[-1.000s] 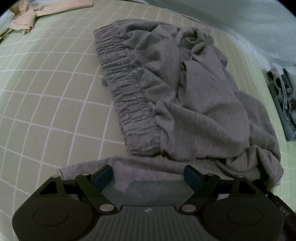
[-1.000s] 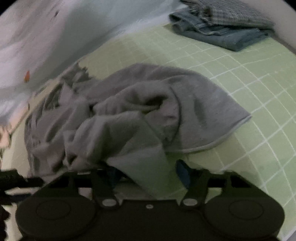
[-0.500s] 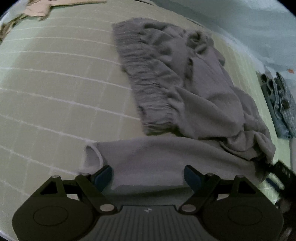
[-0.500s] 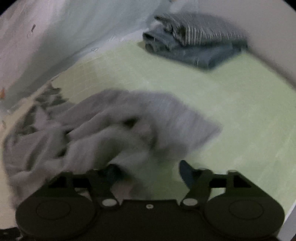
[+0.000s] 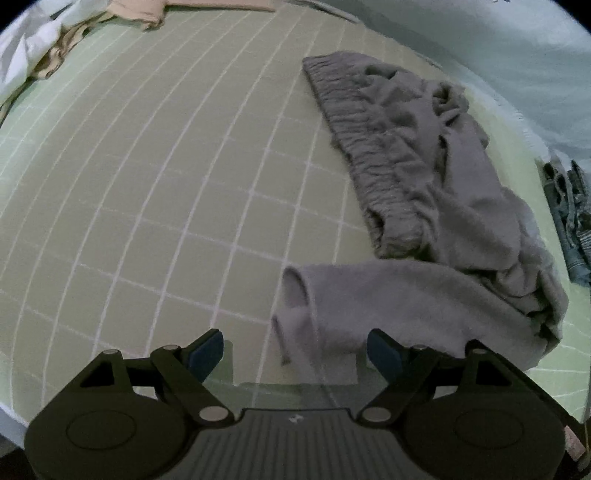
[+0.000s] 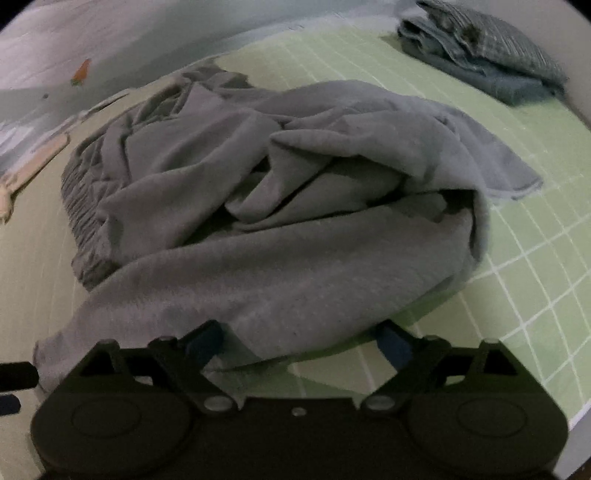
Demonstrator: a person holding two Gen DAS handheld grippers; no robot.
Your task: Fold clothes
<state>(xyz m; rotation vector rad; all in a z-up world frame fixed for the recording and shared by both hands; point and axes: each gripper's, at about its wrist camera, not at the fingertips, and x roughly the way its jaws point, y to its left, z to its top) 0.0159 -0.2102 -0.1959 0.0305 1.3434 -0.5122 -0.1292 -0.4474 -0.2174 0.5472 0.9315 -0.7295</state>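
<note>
Crumpled grey sweatpants (image 5: 424, 192) lie on the green checked bedsheet (image 5: 147, 184); the ribbed waistband (image 5: 354, 122) faces left and one leg stretches toward me. My left gripper (image 5: 295, 354) is open, its blue pads on either side of the leg's cuffed end (image 5: 306, 321), which lies on the sheet. In the right wrist view the same sweatpants (image 6: 280, 206) fill the middle. My right gripper (image 6: 299, 343) is open, with the near edge of the leg cloth lying between its pads.
A beige garment (image 5: 122, 14) and white cloth (image 5: 26, 48) lie at the far left. A folded stack of jeans and a striped shirt (image 6: 484, 55) sits at the far right, also visible in the left view (image 5: 569, 214). A pale blanket (image 6: 110, 44) borders the back.
The left gripper pulled back and left, stretching the leg out along the sheet. The right gripper swung and settled closer to the pile. Both stayed open.
</note>
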